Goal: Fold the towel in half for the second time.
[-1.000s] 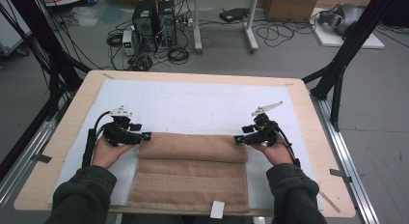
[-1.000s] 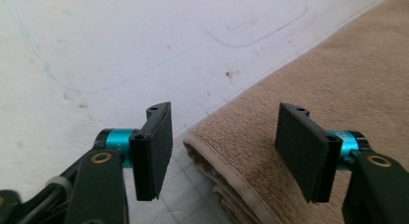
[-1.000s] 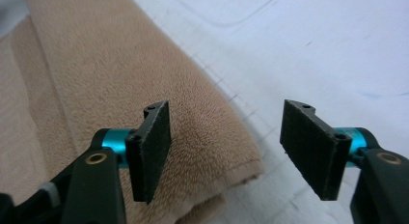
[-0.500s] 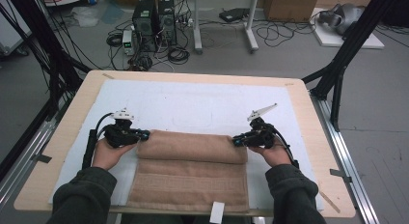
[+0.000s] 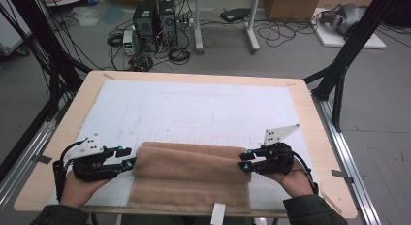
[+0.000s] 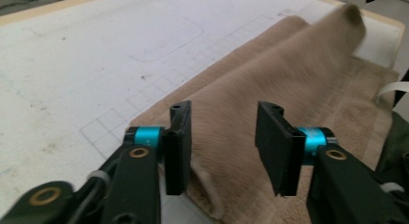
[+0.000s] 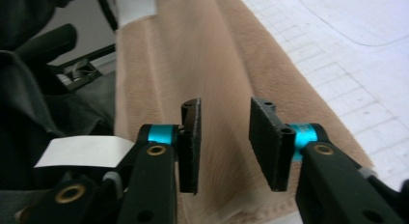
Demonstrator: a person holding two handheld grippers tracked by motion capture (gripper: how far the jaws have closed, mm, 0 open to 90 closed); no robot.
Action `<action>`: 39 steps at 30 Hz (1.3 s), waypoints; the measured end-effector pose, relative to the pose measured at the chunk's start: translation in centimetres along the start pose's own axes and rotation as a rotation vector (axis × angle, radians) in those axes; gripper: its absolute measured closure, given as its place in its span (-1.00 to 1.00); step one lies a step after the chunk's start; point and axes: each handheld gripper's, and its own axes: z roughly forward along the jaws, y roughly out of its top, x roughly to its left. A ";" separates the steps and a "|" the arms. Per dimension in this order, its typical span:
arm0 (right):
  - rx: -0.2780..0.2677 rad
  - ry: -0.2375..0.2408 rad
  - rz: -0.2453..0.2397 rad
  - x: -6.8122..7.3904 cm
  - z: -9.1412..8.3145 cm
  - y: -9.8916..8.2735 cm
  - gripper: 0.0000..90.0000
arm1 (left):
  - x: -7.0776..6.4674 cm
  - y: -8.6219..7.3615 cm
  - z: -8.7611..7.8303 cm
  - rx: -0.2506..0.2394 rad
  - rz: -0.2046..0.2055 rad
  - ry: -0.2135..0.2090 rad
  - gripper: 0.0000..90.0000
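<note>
Tan towel (image 5: 191, 179) lies folded on the white mat (image 5: 194, 106) at the table's (image 5: 310, 118) near edge. Left gripper (image 5: 127, 157) and right gripper (image 5: 243, 159) sit at its two ends, jaws just reopened, parted around the raised fold, gripping nothing

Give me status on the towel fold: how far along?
Done: the tan towel lies folded, a raised fold across its far half. In hand: left gripper and right gripper sit at the fold's ends, jaws just reopened, gripping nothing. Left: probably another fold toward the near edge.
</note>
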 end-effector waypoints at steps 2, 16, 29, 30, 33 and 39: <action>0.008 -0.013 0.002 -0.2 0.3 -0.1 0.39 | 0.3 0.0 0.7 0.016 -0.006 -0.006 0.19; 0.115 0.050 0.010 -0.6 5.2 -1.8 0.34 | 0.3 -0.5 4.7 0.161 0.019 -0.022 0.14; 0.087 -0.252 0.005 -3.9 3.8 -1.0 -0.02 | 3.7 -0.1 7.0 0.162 -0.050 0.123 0.10; 0.082 -0.265 0.011 -4.4 3.9 -1.1 -0.05 | 4.1 -0.2 7.4 0.175 -0.061 0.123 0.06; 0.100 -0.278 0.050 -5.6 4.2 -1.5 -0.12 | 4.9 -0.6 8.5 0.219 -0.094 0.116 -0.07; 0.138 -0.229 0.107 -7.0 5.3 -2.1 -0.08 | 5.3 -1.4 9.1 0.230 -0.131 0.057 0.11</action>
